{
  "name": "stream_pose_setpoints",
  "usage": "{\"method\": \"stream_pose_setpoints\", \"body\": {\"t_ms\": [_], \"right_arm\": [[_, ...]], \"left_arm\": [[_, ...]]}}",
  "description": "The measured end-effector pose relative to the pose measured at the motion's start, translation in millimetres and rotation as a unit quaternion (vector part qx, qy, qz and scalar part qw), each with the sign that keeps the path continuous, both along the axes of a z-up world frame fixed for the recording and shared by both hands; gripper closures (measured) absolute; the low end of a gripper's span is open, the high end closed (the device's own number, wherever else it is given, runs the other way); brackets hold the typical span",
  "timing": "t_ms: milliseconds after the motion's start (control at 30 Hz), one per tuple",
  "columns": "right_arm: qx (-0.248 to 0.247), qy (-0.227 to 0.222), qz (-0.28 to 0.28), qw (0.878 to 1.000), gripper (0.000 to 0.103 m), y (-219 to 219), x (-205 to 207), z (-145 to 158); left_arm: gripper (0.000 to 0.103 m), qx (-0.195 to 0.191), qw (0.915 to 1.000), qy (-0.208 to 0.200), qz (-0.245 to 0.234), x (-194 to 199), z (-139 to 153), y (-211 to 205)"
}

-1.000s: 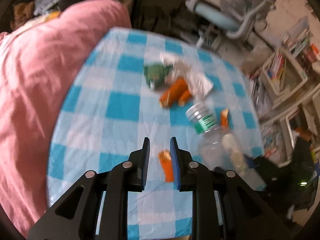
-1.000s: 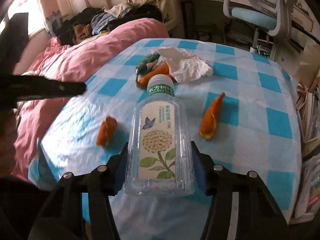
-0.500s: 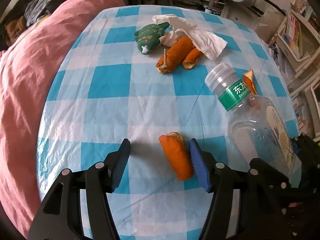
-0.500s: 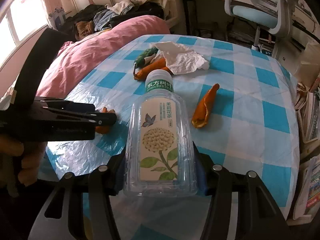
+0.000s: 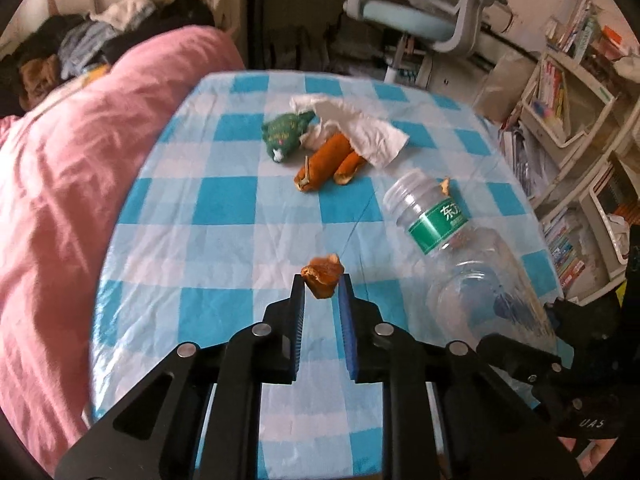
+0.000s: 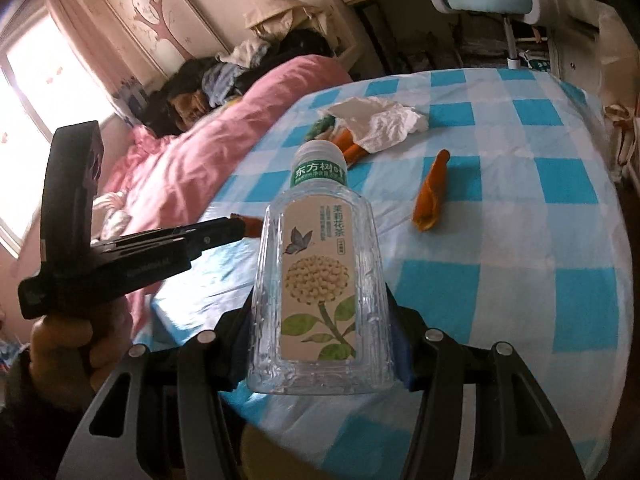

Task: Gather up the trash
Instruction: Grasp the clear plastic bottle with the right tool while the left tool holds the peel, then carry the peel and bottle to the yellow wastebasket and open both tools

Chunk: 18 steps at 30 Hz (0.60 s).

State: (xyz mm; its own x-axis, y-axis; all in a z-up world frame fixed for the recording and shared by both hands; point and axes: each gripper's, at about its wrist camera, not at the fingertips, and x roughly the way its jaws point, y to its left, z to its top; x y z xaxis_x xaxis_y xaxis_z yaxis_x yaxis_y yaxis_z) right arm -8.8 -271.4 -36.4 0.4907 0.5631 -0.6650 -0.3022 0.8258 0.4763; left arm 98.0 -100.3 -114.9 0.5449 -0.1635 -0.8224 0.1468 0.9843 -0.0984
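Left gripper (image 5: pixel 322 285): jaws closing, pinching small orange peel (image 5: pixel 323 276) at the tips, above the surface (image 5: pixel 224 208).
Right gripper (image 6: pixel 322 344): clamps empty tea bottle (image 6: pixel 320 280), cap pointing away.
Nearest next: long peel (image 6: pixel 432 196) right of the bottle, lengthwise away; right hand nearer.
Count: four peels, one tissue (image 5: pixel 360 132), one green wrapper (image 5: pixel 284 134).
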Motion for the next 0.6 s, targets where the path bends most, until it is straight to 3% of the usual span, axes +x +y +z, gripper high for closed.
{"method": "stream_pose_setpoints", "body": {"t_ms": [100,300,433,600], "right_arm": [[0.021,-0.011,-0.001,1.000,0.049,-1.0,-16.2,7.2],[0.044,-0.047,0.007,0.998,0.049,-0.2,-53.8,22.3],[0.054,-0.050,0.002,0.997,0.049,0.0,-70.1,17.6],[0.057,-0.043,-0.011,0.997,0.049,-0.1,-73.1,11.4]], "left_arm": [[0.094,0.004,0.9996,-0.029,-0.006,-24.4,13.7,-1.1],[0.095,0.001,0.9974,-0.072,-0.003,-66.6,34.4,6.8],[0.098,-0.016,0.9975,-0.068,0.007,-79.6,34.6,20.1],[0.099,-0.081,0.9960,-0.029,0.026,-73.4,23.9,43.3]]}}
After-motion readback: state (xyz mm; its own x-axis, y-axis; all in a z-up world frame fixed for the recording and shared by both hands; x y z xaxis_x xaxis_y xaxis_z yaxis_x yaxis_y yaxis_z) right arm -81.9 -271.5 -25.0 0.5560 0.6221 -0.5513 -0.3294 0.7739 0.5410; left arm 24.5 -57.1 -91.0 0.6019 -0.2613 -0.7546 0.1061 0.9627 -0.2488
